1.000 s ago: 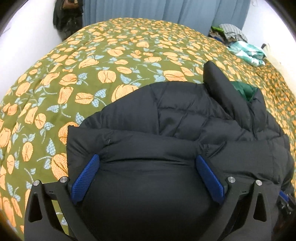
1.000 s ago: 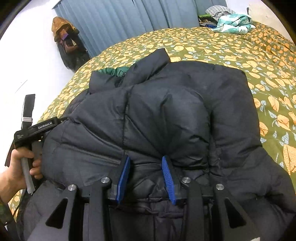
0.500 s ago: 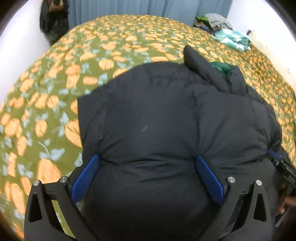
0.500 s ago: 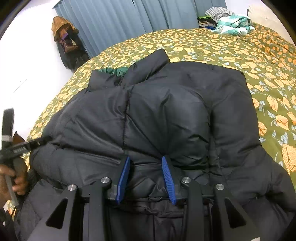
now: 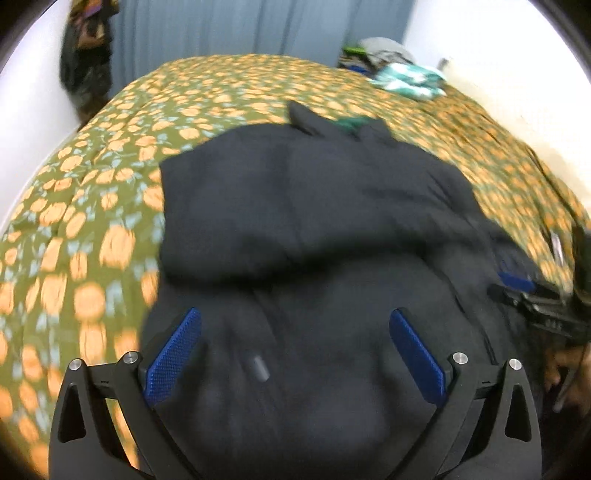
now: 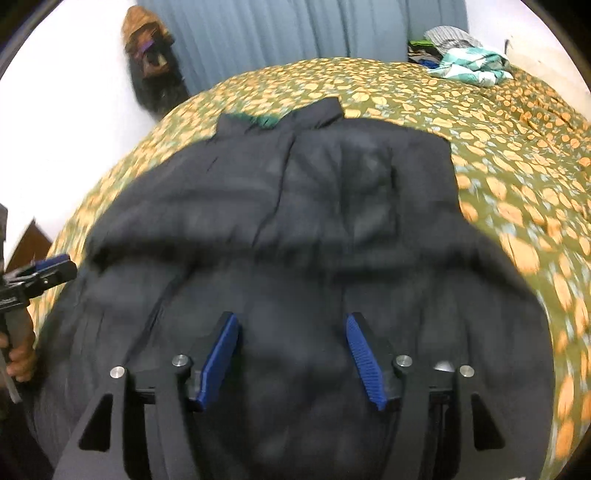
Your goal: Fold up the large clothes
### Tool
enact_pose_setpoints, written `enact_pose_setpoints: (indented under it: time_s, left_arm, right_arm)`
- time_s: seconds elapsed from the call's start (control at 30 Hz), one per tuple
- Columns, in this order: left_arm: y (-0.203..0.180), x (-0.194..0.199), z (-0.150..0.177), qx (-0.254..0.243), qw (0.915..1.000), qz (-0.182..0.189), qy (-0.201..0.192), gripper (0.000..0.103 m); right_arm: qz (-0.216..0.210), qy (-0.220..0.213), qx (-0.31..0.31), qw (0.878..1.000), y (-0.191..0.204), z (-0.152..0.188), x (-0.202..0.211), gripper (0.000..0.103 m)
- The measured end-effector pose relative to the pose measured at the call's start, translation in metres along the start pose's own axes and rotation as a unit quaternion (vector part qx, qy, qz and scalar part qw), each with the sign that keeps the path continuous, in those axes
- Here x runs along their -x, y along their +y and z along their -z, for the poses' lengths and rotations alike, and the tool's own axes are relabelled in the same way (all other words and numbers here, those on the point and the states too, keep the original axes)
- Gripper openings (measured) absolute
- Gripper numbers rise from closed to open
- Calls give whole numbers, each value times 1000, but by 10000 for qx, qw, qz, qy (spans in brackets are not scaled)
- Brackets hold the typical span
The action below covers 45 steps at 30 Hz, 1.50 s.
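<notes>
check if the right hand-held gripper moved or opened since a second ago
Yes. The right hand-held gripper has opened and let go of the black jacket, and it has pulled back from the blue curtain.

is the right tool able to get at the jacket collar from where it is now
Probably yes. The right tool is open above the black jacket, and only flat jacket lies between it and the collar at the far end, though that is a long stretch.

Left claw (image 5: 295,354) gapes wide over the black jacket (image 5: 295,206) on the floral bedspread (image 5: 92,221).
</notes>
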<state>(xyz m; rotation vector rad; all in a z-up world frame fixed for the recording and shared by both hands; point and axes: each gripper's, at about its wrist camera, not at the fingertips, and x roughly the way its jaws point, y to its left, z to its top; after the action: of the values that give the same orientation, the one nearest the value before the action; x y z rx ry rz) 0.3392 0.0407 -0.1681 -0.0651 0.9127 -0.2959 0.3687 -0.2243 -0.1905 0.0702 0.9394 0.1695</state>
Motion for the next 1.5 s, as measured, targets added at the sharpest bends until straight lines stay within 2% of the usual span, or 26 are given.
enact_pose_setpoints:
  time_s: [0.1,0.2,0.27,0.4,0.5,0.63,0.67,0.77,0.87,0.97,1.07,1.2,1.27,1.37,1.5]
  left_arm:
    - [-26,15,38,-361,9992,34,169,102]
    - [-39,20,69,-460,9976,-13,519,102]
    - [-44,27,80,-568,9965,-79,612,102]
    - [-46,52,85,-675,9951,81,721,102]
    - [-37,67,81,-504,9971,46,567,102]
    - [-12,86,67,85,9997,52,204,102]
    - [-4,88,65,202,9996,23,177,102]
    - [12,88,62,390,9988,-229,184,102]
    - [29,95,65,537,9975,-434,150,102]
    - [45,94,73,729,9950,-608,301,102]
    - [57,91,81,889,9929,-614,504,102]
    - [67,79,91,1215,9866,-224,1064,102]
    - [75,71,98,1478,9806,-66,1287,102]
    - [76,63,109,1737,9731,107,1512,102]
    - [55,52,113,1425,9744,300,1714,102]
  right_arm:
    - [54,161,3,9999,8,39,24,63]
    - [38,244,-217,9995,9,74,48,63]
    - [37,412,-401,9983,8,93,60,63]
    - [-238,698,-938,9929,-4,118,89,63]
    - [-289,813,-1275,9881,-16,122,110,63]
    - [138,155,-1163,9930,-30,110,144,63]
    - [232,113,-1142,9931,-32,108,144,63]
    - [514,393,-1312,9892,-52,106,130,63]
    - [487,420,-1473,9870,-62,113,131,63]
    - [599,433,-1496,9860,-69,121,137,63]
    - [664,498,-1575,9840,-76,130,139,63]
    - [612,371,-1666,9834,-88,129,149,63]
    - [621,335,-1700,9829,-100,129,154,69]
    - [366,663,-1696,9826,-113,129,145,74]
    - [-104,1195,-1534,9809,-115,130,113,74]
